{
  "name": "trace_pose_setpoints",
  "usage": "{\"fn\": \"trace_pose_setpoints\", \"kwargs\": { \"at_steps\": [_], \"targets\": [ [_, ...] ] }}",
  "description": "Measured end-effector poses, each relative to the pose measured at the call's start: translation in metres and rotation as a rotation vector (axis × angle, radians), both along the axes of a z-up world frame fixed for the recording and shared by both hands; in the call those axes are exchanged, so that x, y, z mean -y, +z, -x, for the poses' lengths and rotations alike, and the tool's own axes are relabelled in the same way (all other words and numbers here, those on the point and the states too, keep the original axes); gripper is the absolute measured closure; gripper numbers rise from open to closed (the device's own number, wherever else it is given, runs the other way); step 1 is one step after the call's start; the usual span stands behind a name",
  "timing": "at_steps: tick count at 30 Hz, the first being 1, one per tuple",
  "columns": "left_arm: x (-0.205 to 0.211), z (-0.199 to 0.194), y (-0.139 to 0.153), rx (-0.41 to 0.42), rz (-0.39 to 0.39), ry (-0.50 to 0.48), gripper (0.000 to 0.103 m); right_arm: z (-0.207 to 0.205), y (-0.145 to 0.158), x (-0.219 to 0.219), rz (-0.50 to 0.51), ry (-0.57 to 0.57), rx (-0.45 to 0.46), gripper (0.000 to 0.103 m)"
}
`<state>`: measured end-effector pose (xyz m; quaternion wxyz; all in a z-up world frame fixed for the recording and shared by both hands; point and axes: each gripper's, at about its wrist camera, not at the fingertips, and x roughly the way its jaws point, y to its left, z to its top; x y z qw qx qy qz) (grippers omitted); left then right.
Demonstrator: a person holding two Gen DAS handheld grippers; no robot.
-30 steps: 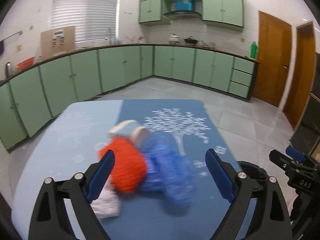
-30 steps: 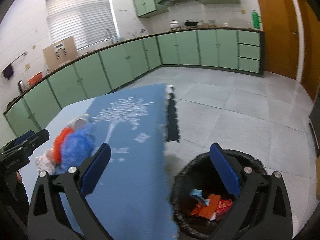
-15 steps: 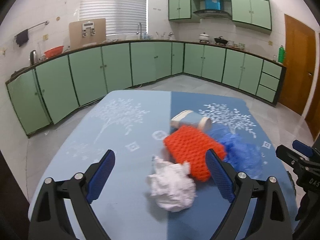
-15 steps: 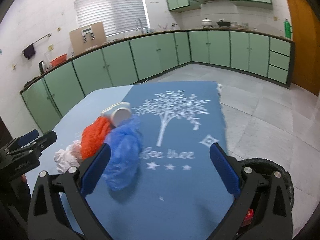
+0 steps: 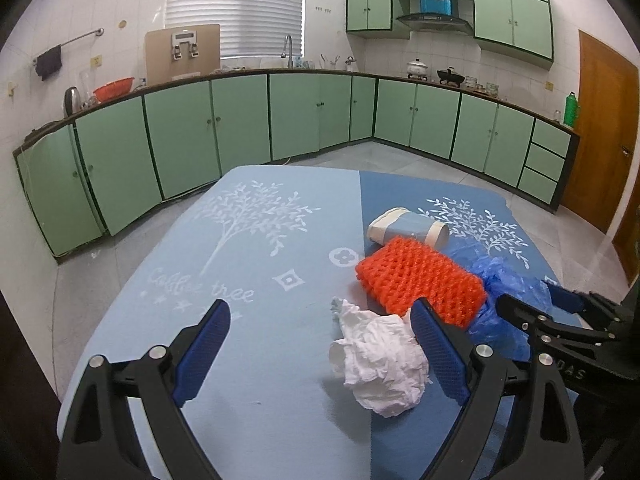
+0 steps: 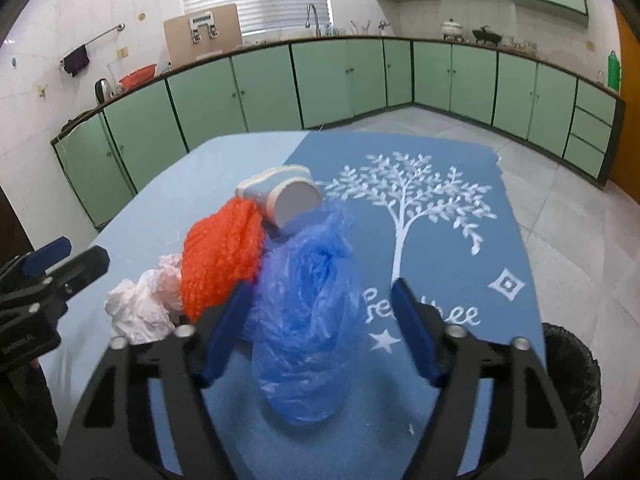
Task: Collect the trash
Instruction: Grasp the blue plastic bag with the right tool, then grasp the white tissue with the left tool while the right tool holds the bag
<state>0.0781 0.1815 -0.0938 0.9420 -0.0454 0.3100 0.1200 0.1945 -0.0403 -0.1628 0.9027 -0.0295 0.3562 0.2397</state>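
Observation:
A pile of trash lies on the blue tablecloth: a crumpled white tissue, an orange foam net, a tipped paper cup and a blue plastic bag. My left gripper is open, with the tissue just inside its right finger. My right gripper is open, its fingers on either side of the blue bag. In the right wrist view the tissue, net and cup lie left of and behind the bag. Each gripper shows in the other's view.
A black-lined trash bin stands on the floor by the table's right edge. Green kitchen cabinets run along the far walls. A wooden door is at the right. Tiled floor surrounds the table.
Both grippers swung left toward the pile. The right gripper moved from over the bin to the blue bag and narrowed its opening. The left gripper now has the tissue at its right finger.

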Motion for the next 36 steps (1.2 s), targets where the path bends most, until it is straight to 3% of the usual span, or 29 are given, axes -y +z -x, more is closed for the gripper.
{"fn": "trace_pose_setpoints", "kwargs": {
  "at_steps": [4, 8, 24, 36],
  "targets": [
    [-0.002, 0.0, -0.003, -0.006, 0.01, 0.001, 0.013, -0.003, -0.011, 0.001, -0.024, 0.041, -0.073, 0.072],
    [0.003, 0.001, -0.002, -0.007, 0.021, -0.012, 0.013, 0.002, -0.008, 0.003, -0.028, 0.062, -0.063, 0.089],
    [0.025, -0.018, -0.03, -0.098, 0.068, -0.052, 0.015, 0.016, 0.013, 0.056, -0.035, -0.028, -0.016, 0.091],
    [0.033, -0.02, -0.033, -0.14, 0.077, -0.061, 0.07, 0.02, 0.016, 0.072, -0.045, -0.051, -0.007, 0.091]
  ]
}}
